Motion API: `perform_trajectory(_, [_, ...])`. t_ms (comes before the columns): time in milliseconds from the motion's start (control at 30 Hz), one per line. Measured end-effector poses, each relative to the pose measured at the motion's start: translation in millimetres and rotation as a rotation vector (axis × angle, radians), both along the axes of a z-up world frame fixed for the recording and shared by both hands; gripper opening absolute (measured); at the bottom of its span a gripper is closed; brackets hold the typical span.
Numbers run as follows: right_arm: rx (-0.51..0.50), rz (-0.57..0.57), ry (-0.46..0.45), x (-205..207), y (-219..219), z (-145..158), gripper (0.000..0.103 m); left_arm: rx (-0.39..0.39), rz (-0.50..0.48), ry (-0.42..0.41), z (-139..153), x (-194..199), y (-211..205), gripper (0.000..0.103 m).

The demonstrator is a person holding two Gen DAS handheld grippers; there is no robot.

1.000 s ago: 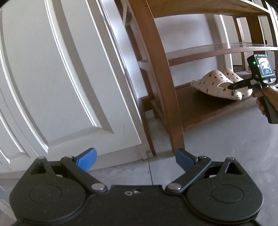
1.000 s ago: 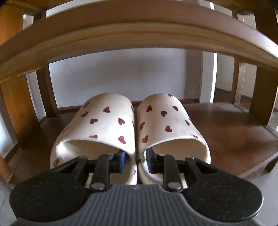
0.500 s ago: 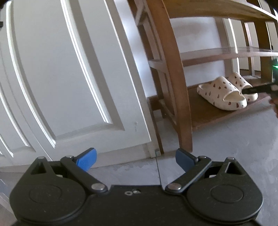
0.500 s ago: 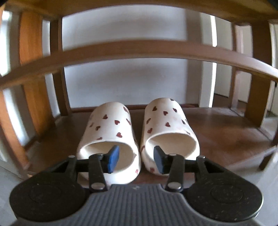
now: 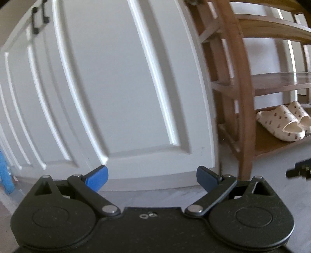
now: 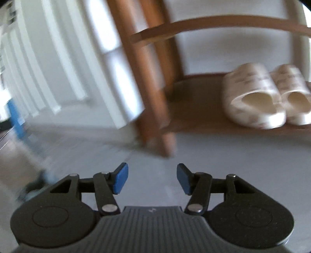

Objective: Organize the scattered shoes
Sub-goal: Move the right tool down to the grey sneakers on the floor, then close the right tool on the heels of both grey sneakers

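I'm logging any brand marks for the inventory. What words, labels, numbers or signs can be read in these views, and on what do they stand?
None can be read.
slippers: only a dark heart-like pattern, no lettering visible; blurred in the right wrist view.
white door: plain panels, no sign.
wooden rack: no label.
left gripper and right gripper: no legible marking.

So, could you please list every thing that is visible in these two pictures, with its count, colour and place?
slippers: two, cream with small dark hearts, side by side on the lowest shelf of the rack
shoe rack: one, brown wood, standing on the floor right of the door
door: one, white, panelled, left of the rack
door handle: one, black, top left in the left wrist view
blue object: one, too blurred to identify, far left edge
floor: grey, in front of the rack
left gripper: black with blue pads, open, empty
right gripper: black with blue pads, jaws opening, nothing between them
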State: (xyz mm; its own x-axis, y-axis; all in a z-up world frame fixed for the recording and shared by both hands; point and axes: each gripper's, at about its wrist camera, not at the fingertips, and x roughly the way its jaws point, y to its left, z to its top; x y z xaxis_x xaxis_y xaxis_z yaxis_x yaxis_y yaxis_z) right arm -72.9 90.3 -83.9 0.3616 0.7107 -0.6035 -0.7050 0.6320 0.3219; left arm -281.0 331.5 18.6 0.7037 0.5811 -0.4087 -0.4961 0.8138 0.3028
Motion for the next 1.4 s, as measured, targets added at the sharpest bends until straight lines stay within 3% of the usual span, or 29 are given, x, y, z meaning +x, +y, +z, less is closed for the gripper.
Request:
perform_trajectory(267, [0.03,0.221,0.121,-46,63,6,0.06,-0.031,0.104,0.017,-3,-35,29,0.098])
perform_trajectory(500, [-0.019,0.361,0.361,-88,137,11,0.067,-0.025,0.141,-0.011,1,-48,46,0.098])
perform_trajectory(533, [-0.028,0.359,0.4,-94,146,9,0.072,-0.025,0.148,-0.019,2,-50,48,0.098])
perform_trajectory(633, [-0.065,0.318,0.515,-105,170,2,0.073,-0.032,0.166,-0.039,4,-57,55,0.098])
perform_trajectory(833, [-0.136,0.149,0.607,-114,199,-7,0.079,-0.06,0.189,-0.061,6,-70,67,0.098])
perform_trajectory(1167, [-0.276,-0.003,0.555,-118,255,-39,0.08,-0.07,0.183,-0.053,-1,-75,76,0.098])
perform_trajectory(1300, [-0.354,0.034,0.437,-133,272,-42,0.079,-0.081,0.184,-0.051,-4,-76,79,0.098])
perform_trajectory(1367, [-0.365,0.097,0.4,-135,271,-39,0.066,-0.088,0.185,-0.054,-4,-77,79,0.098])
perform_trajectory(1400, [-0.37,0.155,0.379,-133,268,-37,0.039,-0.091,0.186,-0.058,-3,-77,79,0.098])
